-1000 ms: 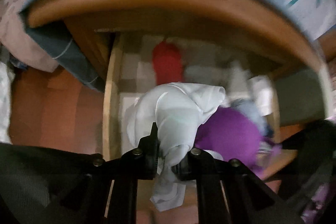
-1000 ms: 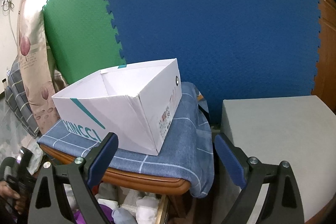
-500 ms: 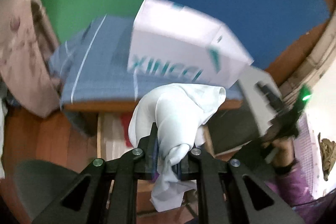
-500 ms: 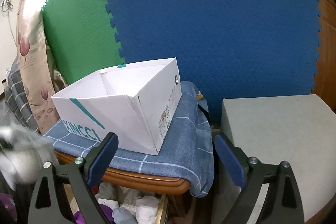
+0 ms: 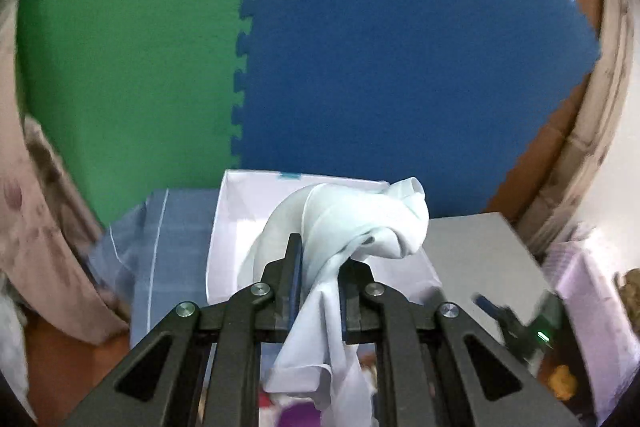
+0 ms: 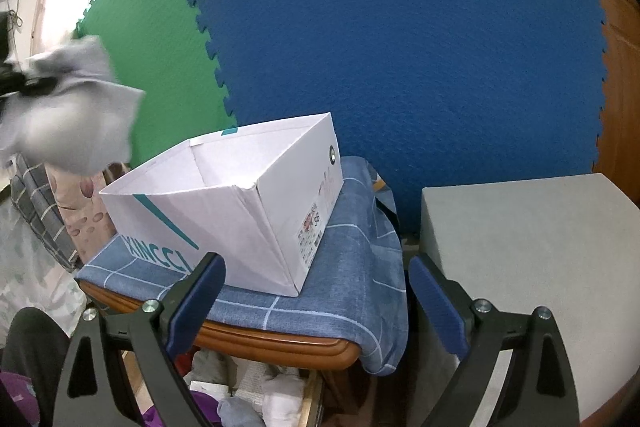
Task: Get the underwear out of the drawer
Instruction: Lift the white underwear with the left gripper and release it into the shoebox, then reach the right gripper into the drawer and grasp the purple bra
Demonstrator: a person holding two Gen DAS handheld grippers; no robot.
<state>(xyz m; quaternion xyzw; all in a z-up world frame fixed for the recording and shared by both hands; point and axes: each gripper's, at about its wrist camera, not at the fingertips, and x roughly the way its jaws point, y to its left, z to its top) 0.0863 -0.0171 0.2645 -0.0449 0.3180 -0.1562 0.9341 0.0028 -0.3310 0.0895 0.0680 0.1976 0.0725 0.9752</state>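
Two interlocking foam wall mats, one green (image 6: 160, 39) and one blue (image 6: 400, 47), back a small wooden table (image 6: 276, 345) draped in a blue checked cloth (image 6: 352, 283); a grey block-shaped stool (image 6: 528, 251) stands just beside the table's right edge. One open white cardboard box with teal lettering (image 6: 224, 195) sits on the cloth and, as far as its inside shows, holds nothing. Under the table's front edge one open drawer (image 6: 308, 399) shows a jumble of pale, grey and purple garments, too tangled to count. The left gripper (image 5: 318, 267) has its jaws clamped narrowly on one white crumpled cloth garment, the underwear (image 5: 352, 227), which hangs clear of the drawer, above the level of the table top; from the left wrist view it lines up with the box's open mouth. The right gripper (image 6: 316, 287) holds nothing, its blue-padded jaws standing wide, level with the table's front edge. Judged step: removal from the drawer is done for this piece and carrying is in hand. The box looks the likely destination; the next move would then call for bringing the garment over its rim and parting the jaws, the trailing hem being liable to catch the near wall.
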